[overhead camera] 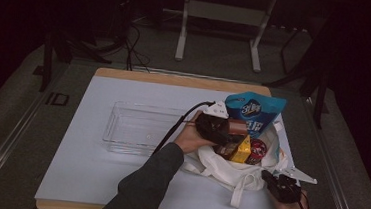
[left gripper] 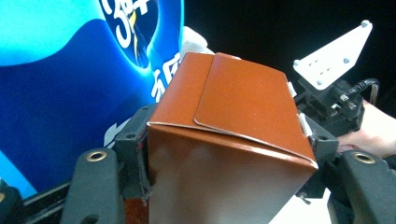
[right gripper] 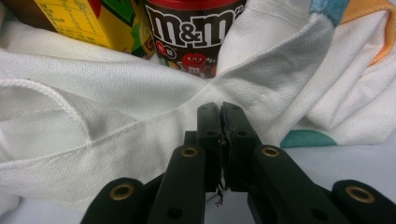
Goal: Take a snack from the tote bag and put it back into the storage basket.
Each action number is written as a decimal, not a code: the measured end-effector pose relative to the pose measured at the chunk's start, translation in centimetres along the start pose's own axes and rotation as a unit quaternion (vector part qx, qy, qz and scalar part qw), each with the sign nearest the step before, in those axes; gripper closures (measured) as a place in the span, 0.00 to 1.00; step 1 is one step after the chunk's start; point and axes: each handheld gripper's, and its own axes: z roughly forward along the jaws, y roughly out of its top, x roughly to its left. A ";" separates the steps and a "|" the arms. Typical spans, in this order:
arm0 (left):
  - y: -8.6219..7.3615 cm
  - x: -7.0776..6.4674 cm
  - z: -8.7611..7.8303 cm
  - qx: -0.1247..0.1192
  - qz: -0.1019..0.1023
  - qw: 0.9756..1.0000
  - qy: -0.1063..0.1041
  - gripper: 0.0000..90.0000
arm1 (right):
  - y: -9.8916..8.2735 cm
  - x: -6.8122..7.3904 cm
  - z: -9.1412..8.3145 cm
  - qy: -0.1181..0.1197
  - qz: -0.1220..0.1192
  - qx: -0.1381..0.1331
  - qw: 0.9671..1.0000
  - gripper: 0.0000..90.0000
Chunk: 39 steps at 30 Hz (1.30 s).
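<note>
Because the left gripper (overhead camera: 220,132) pinched the brown carton (left gripper: 233,140) only at its sides above the white tote bag (overhead camera: 228,170), whose edge the right gripper (right gripper: 220,122) held clamped, the carton risked slipping back among the snacks.

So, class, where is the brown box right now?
The brown box sits between the left gripper jaws, above the white bag, beside the blue pouch.

Black jaws clamp brown carton (left gripper: 229,140) beside blue pouch (left gripper: 70,93).
</note>
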 end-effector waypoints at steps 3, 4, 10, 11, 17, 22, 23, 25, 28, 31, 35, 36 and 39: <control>0.0 0.0 -0.2 -0.001 0.003 1.000 0.000 0.43 | 0.0 0.0 0.0 0.000 0.000 0.000 1.000 0.96; 0.0 0.0 -0.3 -0.001 0.002 1.000 0.000 0.44 | 0.0 0.0 0.0 0.000 0.000 0.000 1.000 0.96; 0.2 -0.3 -0.5 0.003 0.011 1.000 0.006 0.45 | 0.0 0.0 0.0 0.001 -0.001 0.000 1.000 0.96; 0.3 -0.3 -0.6 0.001 0.011 1.000 0.007 0.45 | 0.0 0.0 0.0 0.001 0.000 0.000 1.000 0.96; 0.6 -0.5 -1.1 -0.014 0.014 1.000 0.011 0.45 | 0.0 0.0 0.0 0.001 -0.001 -0.001 1.000 0.96; 1.0 -0.6 -1.8 -0.019 0.015 1.000 0.018 0.46 | 0.0 0.0 0.0 0.000 -0.001 0.000 1.000 0.96; 1.0 -0.6 -1.9 -0.021 0.014 0.999 0.020 0.46 | 0.0 0.0 0.0 0.000 -0.002 0.000 1.000 0.96; 1.1 -0.6 -2.3 -0.029 0.012 0.999 0.022 0.46 | 0.0 0.0 0.0 0.000 -0.001 0.000 1.000 0.96; 1.4 -0.5 -2.9 -0.040 0.011 0.999 0.024 0.47 | -0.1 0.0 0.0 0.000 -0.001 0.000 1.000 0.96; 1.8 -0.5 -3.7 -0.054 0.008 0.998 0.024 0.47 | -0.1 0.0 0.0 0.001 -0.001 0.000 1.000 0.96; 2.3 -0.6 -4.8 -0.074 0.006 0.997 0.024 0.47 | -0.1 0.0 0.0 0.001 0.000 0.000 1.000 0.96; 2.4 -0.6 -5.0 -0.078 0.006 0.997 0.025 0.47 | -0.1 0.0 0.0 0.001 -0.001 0.000 1.000 0.96; 2.6 -0.7 -5.8 -0.085 0.007 0.996 0.025 0.47 | -0.1 0.0 0.0 0.001 -0.001 0.000 1.000 0.96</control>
